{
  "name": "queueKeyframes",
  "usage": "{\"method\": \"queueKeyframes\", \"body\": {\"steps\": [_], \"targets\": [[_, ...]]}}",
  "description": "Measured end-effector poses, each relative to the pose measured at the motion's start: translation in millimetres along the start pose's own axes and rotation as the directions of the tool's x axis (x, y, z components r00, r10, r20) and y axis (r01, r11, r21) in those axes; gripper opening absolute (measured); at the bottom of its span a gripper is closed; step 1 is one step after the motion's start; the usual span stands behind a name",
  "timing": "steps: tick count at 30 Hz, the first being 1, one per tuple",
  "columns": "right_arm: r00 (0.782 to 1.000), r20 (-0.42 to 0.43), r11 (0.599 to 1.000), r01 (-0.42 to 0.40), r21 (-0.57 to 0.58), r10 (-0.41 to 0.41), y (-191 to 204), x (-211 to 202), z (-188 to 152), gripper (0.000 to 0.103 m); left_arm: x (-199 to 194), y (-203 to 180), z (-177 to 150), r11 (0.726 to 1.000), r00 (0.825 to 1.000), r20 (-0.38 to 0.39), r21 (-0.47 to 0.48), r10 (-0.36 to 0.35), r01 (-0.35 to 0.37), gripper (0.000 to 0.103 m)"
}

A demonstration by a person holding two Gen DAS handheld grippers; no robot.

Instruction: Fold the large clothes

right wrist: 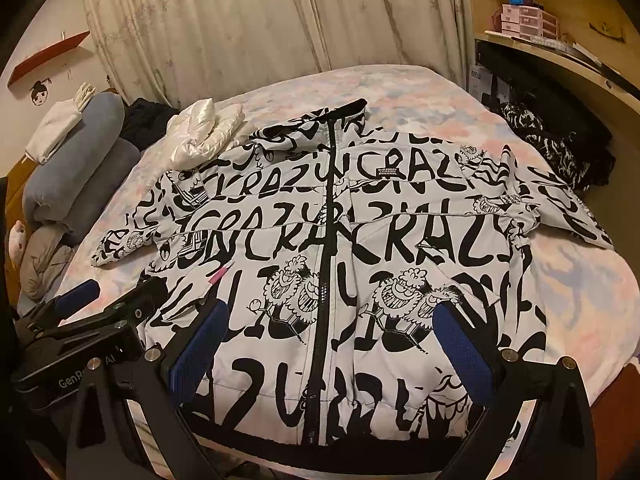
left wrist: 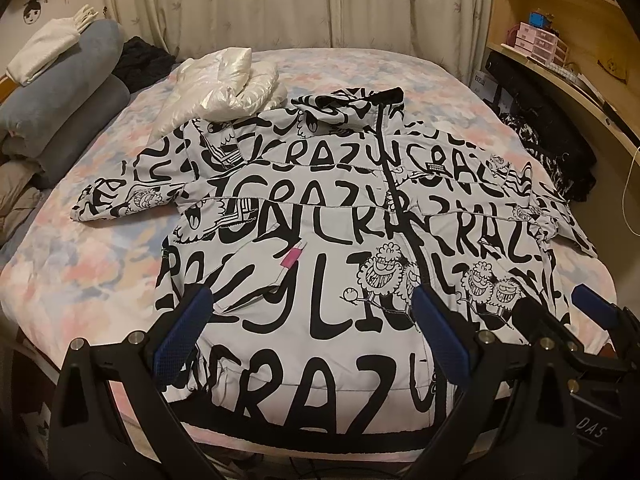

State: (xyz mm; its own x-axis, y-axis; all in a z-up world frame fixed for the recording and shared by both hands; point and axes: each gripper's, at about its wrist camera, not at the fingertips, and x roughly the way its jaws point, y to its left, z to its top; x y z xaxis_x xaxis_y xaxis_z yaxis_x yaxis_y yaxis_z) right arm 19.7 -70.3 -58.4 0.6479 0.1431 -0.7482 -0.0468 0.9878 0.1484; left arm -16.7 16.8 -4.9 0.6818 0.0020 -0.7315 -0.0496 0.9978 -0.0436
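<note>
a large white jacket (left wrist: 320, 216) covered in black "crazy" lettering and cartoon faces lies spread flat, front up, across the middle of the bed (left wrist: 80, 264). its black zipper (right wrist: 326, 240) runs closed from the collar, which points toward the far edge by the curtain (right wrist: 240, 20), down to the black hem at the near edge. both sleeves stretch out toward the bed's left and right edges.

the left gripper (left wrist: 308, 320) hovers over the near part of the jacket, blue-padded fingers (left wrist: 180, 336) spread wide apart with nothing between them. the right gripper (right wrist: 328, 340) hangs just beside it, its jaws also wide apart and empty, straddling the zipper line above the hem.

a shiny white puffer garment (left wrist: 224, 84) sits folded near the far left corner of the bed, touching the jacket's shoulder. grey-blue rolled bedding (left wrist: 68, 80) is piled along the left edge, and a dark patterned garment (right wrist: 552, 140) lies at the right edge below the wooden shelves (left wrist: 560, 20).
</note>
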Motion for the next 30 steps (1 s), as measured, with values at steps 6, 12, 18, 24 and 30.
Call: {"method": "queueKeyframes", "body": {"steps": [6, 12, 18, 24, 30], "targets": [[1.0, -0.009, 1.0, -0.009, 0.004, 0.009, -3.7, 3.6, 1.2, 0.103, -2.5, 5.0, -3.2, 1.0, 1.0, -0.003, -0.001, 0.003, -0.003, 0.098], [1.0, -0.017, 1.0, -0.015, -0.008, 0.015, -1.2, 5.4, -1.5, 0.103, -1.8, 11.0, -7.8, 1.0, 1.0, -0.022, -0.006, -0.001, 0.001, 0.098], [1.0, -0.022, 1.0, -0.021, -0.006, 0.021, -2.9, 8.1, -2.4, 0.103, 1.3, 9.9, -7.8, 1.0, 1.0, -0.027, -0.005, 0.002, -0.002, 0.098], [1.0, -0.02, 1.0, -0.021, -0.005, 0.021, -1.8, 8.2, -3.7, 0.103, 1.4, 10.4, -8.9, 1.0, 1.0, -0.026, -0.004, 0.004, -0.004, 0.098], [1.0, -0.021, 1.0, -0.02, -0.005, 0.02, -2.0, 9.1, -3.9, 0.103, 2.0, 8.5, -7.4, 1.0, 1.0, -0.028, -0.005, 0.006, -0.006, 0.098]]}}
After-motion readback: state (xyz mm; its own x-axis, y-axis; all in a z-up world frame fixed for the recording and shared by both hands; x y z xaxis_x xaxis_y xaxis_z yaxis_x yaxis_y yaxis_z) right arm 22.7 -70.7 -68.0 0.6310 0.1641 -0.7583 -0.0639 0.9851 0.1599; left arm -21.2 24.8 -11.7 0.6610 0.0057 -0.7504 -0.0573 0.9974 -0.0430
